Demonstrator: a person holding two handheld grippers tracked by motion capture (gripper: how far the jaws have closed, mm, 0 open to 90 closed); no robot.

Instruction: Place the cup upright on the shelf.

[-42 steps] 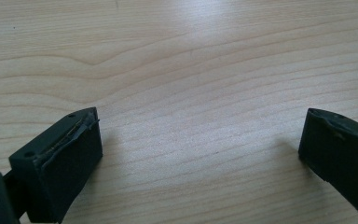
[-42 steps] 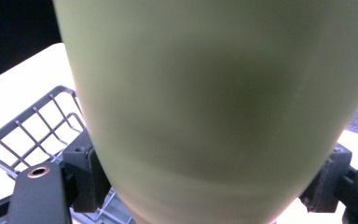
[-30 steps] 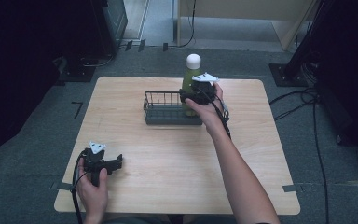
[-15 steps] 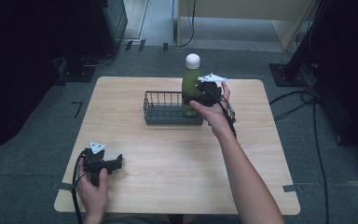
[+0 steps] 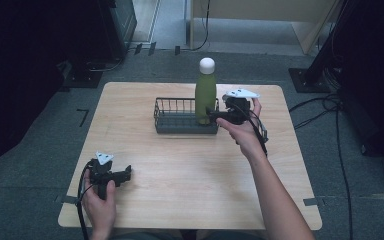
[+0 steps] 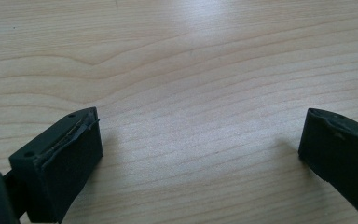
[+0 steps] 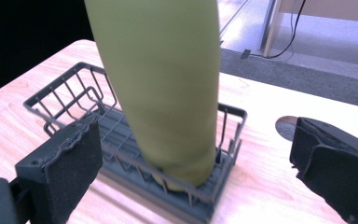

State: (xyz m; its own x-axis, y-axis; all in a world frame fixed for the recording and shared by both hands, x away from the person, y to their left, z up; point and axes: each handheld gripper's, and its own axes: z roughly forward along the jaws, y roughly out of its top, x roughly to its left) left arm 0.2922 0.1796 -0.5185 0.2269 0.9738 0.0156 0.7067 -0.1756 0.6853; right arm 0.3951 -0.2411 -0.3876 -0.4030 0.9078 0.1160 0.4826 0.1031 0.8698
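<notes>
1. high view: the green bottle (image 5: 205, 92) stands upright in the wire basket (image 5: 180, 116), just ahead of the right gripper (image 5: 216, 115).
2. left gripper view: the left gripper (image 6: 200, 140) hovers wide over bare table (image 6: 191, 60), harmless.
3. right gripper view: jaws wide, bottle between them; a sideways brush could topple it.

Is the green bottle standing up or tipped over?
Standing up. The green bottle rises straight from the wire basket, white cap on top.

The table (image 5: 190, 195) is pale wood with visible grain and a smooth, faintly shiny finish. On it, the basket (image 5: 172, 116) is dark wire, and the bottle (image 5: 205, 90) in it looks matt green.
</notes>
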